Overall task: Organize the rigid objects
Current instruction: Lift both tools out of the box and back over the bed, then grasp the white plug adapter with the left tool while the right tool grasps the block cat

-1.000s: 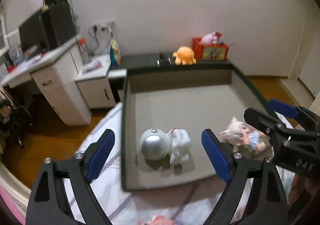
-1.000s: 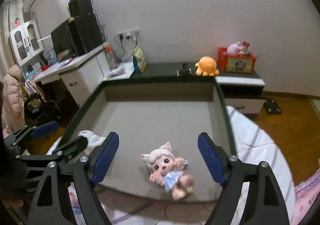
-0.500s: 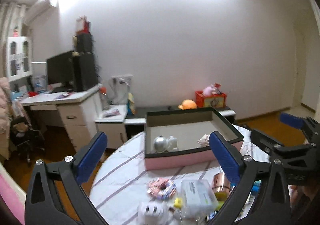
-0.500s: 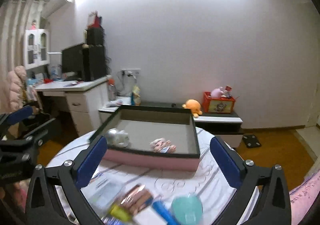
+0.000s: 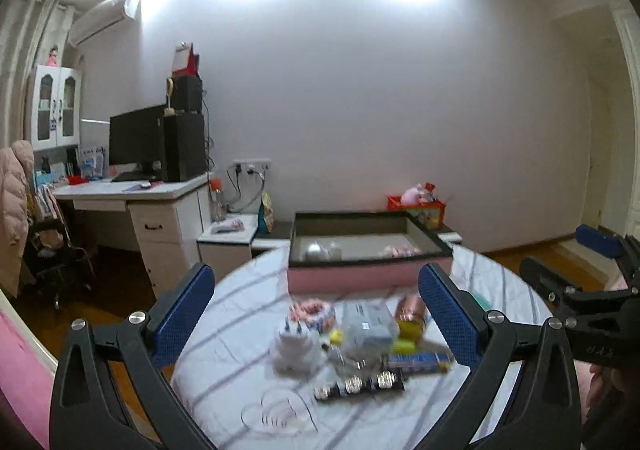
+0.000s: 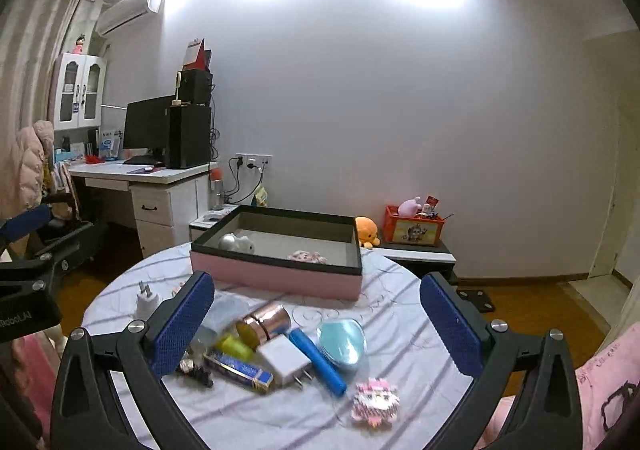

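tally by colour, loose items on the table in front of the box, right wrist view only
White chargers: 2
Blue items (tube, box): 2
Copper cylinder: 1
Teal case: 1
Pink block figure: 1
Yellow piece: 1
Total: 8; the blurred remainder behind the left finger is uncounted.

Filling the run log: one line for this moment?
left gripper: open, empty | right gripper: open, empty | tray: two figures inside | table: clutter left

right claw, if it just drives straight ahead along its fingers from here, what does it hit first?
Probably nothing on the table: the open right claw aims about level, over the clutter. Roughly in line ahead is the pink box, likely its near wall or dark rim. Depth is unclear; it might clear the box.
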`<state>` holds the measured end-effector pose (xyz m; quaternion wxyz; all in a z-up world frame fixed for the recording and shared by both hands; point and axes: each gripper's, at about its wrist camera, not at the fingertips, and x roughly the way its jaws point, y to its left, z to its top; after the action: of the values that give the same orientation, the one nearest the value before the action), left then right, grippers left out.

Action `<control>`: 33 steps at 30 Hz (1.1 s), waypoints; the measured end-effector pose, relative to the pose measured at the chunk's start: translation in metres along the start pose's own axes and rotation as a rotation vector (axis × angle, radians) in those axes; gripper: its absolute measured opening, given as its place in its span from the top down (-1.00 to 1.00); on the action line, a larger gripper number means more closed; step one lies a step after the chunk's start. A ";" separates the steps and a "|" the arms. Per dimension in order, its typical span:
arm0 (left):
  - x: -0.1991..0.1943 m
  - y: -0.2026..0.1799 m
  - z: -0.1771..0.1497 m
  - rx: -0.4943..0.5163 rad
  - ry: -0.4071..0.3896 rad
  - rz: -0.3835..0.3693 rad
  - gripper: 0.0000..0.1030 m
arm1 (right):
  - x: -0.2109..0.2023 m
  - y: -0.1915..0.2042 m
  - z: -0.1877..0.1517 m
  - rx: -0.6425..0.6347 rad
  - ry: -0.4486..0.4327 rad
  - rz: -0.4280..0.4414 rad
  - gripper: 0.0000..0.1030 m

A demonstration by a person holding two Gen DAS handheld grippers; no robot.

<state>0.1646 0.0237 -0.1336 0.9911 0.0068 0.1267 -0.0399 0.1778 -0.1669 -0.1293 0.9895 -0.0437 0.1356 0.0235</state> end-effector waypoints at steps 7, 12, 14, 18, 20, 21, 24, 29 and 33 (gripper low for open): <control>0.006 -0.002 -0.021 -0.002 0.062 -0.016 -1.00 | -0.004 -0.013 -0.023 0.021 0.056 -0.024 -1.00; 0.016 -0.004 -0.033 -0.001 0.106 -0.020 -1.00 | 0.003 -0.024 -0.036 0.042 0.090 -0.032 -1.00; 0.023 -0.007 -0.043 0.006 0.141 -0.019 -1.00 | 0.009 -0.029 -0.046 0.052 0.118 -0.035 -1.00; 0.043 -0.011 -0.065 0.006 0.239 -0.040 -1.00 | 0.024 -0.039 -0.065 0.090 0.184 -0.026 -1.00; 0.049 -0.008 -0.072 -0.013 0.263 -0.048 -1.00 | 0.029 -0.042 -0.072 0.096 0.204 -0.024 -1.00; 0.051 -0.007 -0.074 -0.016 0.267 -0.046 -1.00 | 0.033 -0.044 -0.076 0.102 0.219 -0.022 -1.00; 0.060 0.005 -0.075 -0.024 0.289 -0.007 -1.00 | 0.041 -0.049 -0.084 0.115 0.240 -0.020 -1.00; 0.086 0.025 -0.073 -0.030 0.330 0.050 -1.00 | 0.054 -0.055 -0.091 0.140 0.273 -0.022 -1.00; 0.113 0.035 -0.078 -0.015 0.390 0.071 -1.00 | 0.066 -0.058 -0.096 0.150 0.298 -0.023 -1.00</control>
<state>0.2564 0.0519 -0.2374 0.9486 0.0113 0.3163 -0.0018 0.2187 -0.2314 -0.2342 0.9592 0.0255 0.2816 -0.0048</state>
